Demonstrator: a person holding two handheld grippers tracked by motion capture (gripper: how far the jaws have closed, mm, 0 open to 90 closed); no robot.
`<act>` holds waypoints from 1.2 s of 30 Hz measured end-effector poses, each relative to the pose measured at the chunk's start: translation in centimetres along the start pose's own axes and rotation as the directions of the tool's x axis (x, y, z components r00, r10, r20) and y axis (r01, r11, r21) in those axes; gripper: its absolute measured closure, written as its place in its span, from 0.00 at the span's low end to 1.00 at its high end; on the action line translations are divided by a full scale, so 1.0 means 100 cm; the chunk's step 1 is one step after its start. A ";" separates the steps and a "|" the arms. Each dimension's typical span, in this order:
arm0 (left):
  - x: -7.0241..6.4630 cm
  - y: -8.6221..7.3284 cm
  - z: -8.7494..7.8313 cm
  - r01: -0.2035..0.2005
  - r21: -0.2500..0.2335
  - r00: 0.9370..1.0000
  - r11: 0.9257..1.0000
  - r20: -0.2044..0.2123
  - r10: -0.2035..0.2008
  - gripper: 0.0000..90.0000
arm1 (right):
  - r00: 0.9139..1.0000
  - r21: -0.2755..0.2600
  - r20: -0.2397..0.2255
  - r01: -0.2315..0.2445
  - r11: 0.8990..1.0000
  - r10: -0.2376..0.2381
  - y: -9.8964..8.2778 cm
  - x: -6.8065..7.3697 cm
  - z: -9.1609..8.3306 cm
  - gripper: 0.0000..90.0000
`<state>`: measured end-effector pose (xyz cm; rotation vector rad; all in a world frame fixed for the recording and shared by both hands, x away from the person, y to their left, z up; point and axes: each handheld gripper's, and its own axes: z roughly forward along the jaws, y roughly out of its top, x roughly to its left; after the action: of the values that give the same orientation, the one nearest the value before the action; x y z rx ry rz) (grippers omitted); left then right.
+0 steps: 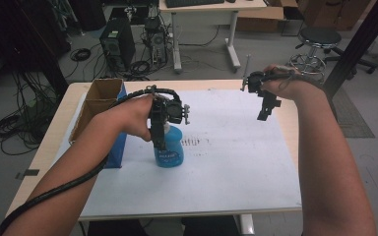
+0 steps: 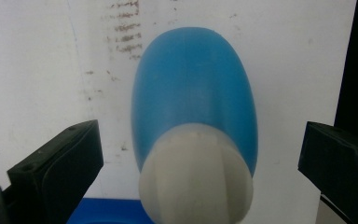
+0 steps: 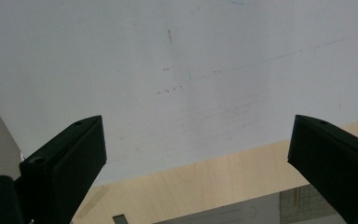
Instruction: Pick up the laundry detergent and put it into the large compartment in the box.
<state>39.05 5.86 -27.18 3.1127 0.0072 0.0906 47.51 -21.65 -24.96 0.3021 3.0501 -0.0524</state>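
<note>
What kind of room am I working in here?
Probably a lab or workshop: a computer tower and loose cables sit on the floor, with a desk and a stool behind the table.

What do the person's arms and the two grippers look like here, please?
Both forearms are bare, with no sleeves in view. The left gripper is black, with metal fittings on its body and a thick black ribbed cable trailing back along the arm. The right gripper is black too, with a thin metal rod rising from it. Each has two blocky black jaws.
</note>
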 end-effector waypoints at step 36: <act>-0.001 0.000 0.015 0.031 0.005 0.999 1.000 -0.040 -0.031 0.06 | 1.000 -0.002 -0.005 0.015 1.000 -0.015 0.008 -0.001 0.008 0.04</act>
<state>39.05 5.83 -28.67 3.1147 0.0568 0.1518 47.81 -20.90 -25.79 0.2790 3.0576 -0.0489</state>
